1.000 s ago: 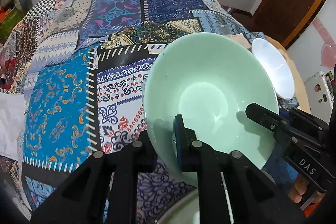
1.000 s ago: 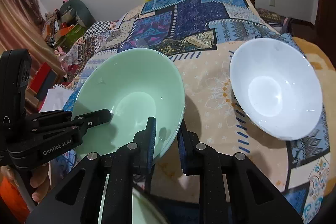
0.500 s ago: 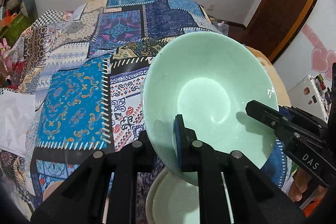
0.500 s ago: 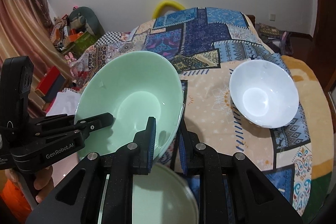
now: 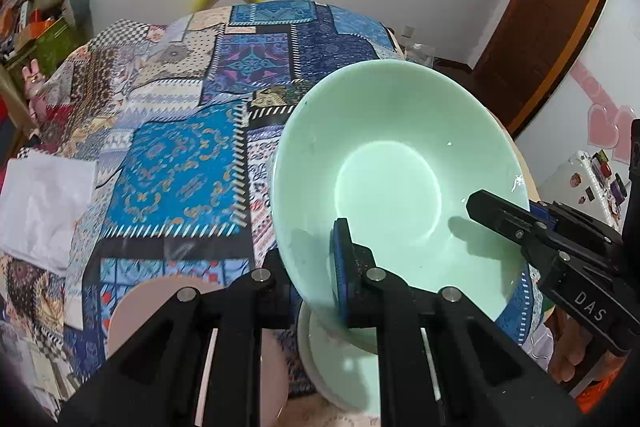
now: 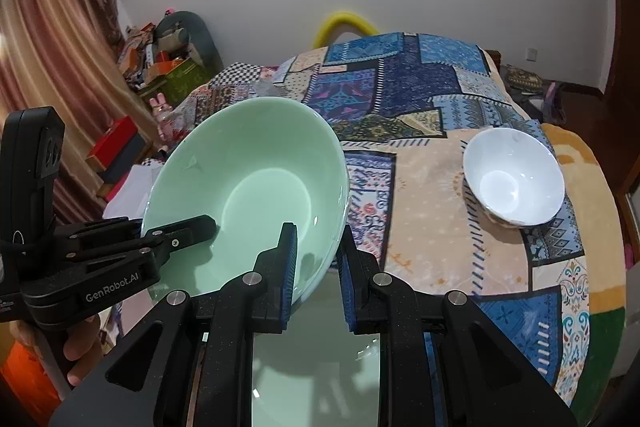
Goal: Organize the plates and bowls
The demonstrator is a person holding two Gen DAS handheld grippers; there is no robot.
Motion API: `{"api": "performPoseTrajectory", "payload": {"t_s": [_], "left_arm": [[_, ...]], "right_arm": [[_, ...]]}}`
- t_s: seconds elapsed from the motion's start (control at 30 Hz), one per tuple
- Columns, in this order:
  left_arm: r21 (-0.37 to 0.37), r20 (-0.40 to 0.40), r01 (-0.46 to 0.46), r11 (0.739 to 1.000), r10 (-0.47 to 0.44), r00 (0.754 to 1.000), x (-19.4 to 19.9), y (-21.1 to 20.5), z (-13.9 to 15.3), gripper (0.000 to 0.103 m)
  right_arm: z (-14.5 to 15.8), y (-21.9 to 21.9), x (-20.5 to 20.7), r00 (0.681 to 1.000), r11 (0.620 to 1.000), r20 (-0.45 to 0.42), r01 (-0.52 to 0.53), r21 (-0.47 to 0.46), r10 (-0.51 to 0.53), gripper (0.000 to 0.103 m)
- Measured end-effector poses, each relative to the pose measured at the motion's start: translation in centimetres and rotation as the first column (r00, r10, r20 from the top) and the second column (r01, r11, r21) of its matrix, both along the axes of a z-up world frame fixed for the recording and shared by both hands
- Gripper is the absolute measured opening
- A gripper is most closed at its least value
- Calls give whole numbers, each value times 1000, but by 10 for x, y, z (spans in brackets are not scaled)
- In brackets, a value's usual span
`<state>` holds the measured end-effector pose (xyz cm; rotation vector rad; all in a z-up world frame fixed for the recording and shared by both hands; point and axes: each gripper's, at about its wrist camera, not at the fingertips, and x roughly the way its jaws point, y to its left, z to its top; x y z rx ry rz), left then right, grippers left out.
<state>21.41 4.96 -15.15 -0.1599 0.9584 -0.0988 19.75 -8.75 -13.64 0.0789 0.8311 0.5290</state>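
A: Where is the green bowl (image 5: 384, 183) sitting against the jaws?

B: The left gripper (image 5: 310, 267) is pinching its rim at six o'clock, one pad inside, one outside. The right gripper (image 6: 318, 267) is clamping the opposite rim the same way.

A: And around it?

B: It is hanging tilted above a pale plate (image 5: 340, 363) on the patchwork blanket (image 6: 420, 83). A white bowl (image 6: 514, 179) is resting at two o'clock in the right view, well apart.

Green bowl (image 5: 384, 187) between both clamped grippers, above patterned blanket (image 5: 180, 163)
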Motion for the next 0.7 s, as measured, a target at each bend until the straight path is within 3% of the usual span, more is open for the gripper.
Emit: {"api": "performPoseTrajectory", "payload": {"t_s": [0.7], "left_arm": [[16,-6,-121,993,121,993,-75,63,-1,14]], "right_arm": [[-12,60,-40,991,991,-22,-130,34,131,18]]}}
